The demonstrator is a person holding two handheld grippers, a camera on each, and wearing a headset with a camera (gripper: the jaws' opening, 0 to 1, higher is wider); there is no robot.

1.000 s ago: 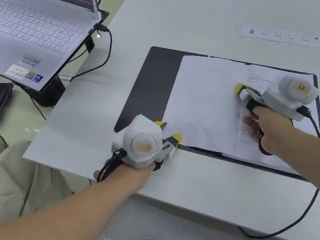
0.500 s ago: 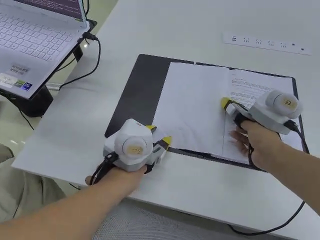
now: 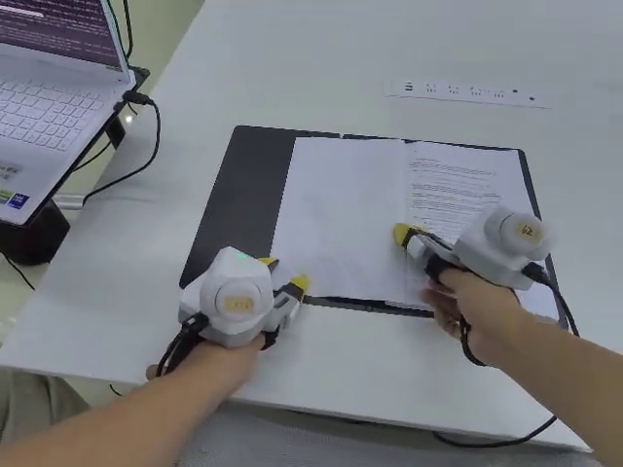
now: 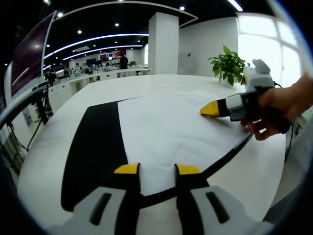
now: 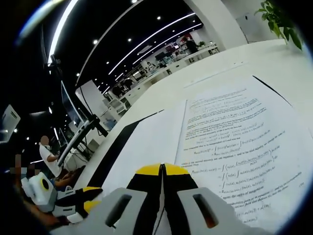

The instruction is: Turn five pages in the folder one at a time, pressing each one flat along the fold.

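While the L gripper (image 4: 158,170) sits at the near edge of the folder (image 4: 93,147) w/ jaws spread and nothing btwn them, the blank pg (image 4: 166,127) starts just ahead of its tips. The folder's black cover runs ahead-left of them. Further ahead and to its right, the R gripper (image 4: 211,108) comes in held by a hand (image 4: 271,110), yellow tip low on the paper.

R gripper view: jaws pressed together, tips right at the near end of the fold (image 5: 182,127); can't tell if any paper is nipped. Blank pg lies flat ahead-left of the tips, printed pg (image 5: 244,147) flat ahead-right. L gripper shows low on the left of that view.

Past the folder's far edge, a power strip (image 3: 467,91) lies on the white bench (image 3: 321,58). A laptop (image 3: 49,97) stands well off to the L gripper's left. A plant (image 4: 227,66) stands far behind the R gripper.
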